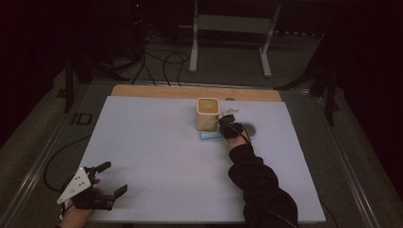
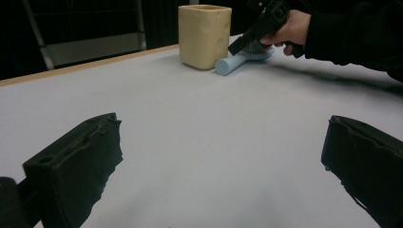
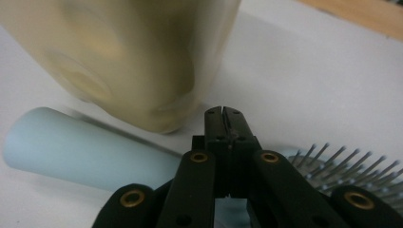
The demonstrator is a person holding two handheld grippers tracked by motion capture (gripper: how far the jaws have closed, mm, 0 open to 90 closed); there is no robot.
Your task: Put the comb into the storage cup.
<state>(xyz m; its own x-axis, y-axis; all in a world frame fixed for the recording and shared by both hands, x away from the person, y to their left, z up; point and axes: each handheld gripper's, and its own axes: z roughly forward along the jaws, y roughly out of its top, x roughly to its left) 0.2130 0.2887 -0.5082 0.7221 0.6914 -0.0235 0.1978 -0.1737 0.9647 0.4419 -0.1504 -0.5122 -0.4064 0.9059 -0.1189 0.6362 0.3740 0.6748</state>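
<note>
Your left gripper [image 1: 107, 183] idles wide open at the near-left corner | right gripper [image 3: 222, 114] pinched shut, empty, above the hairbrush [image 3: 90, 152] lying just beside the cup [image 1: 207, 114] | risk: lowering shut jaws skids brush against cup, tipping it.

cream cup [image 1: 207, 113] stood upright, open-topped, at 12 o'clock on the white mat | pale blue hairbrush [image 3: 90, 149] lay flat, touching the cup's base, handle toward 9 o'clock, bristled head [image 1: 250, 128] toward 3 o'clock
</note>
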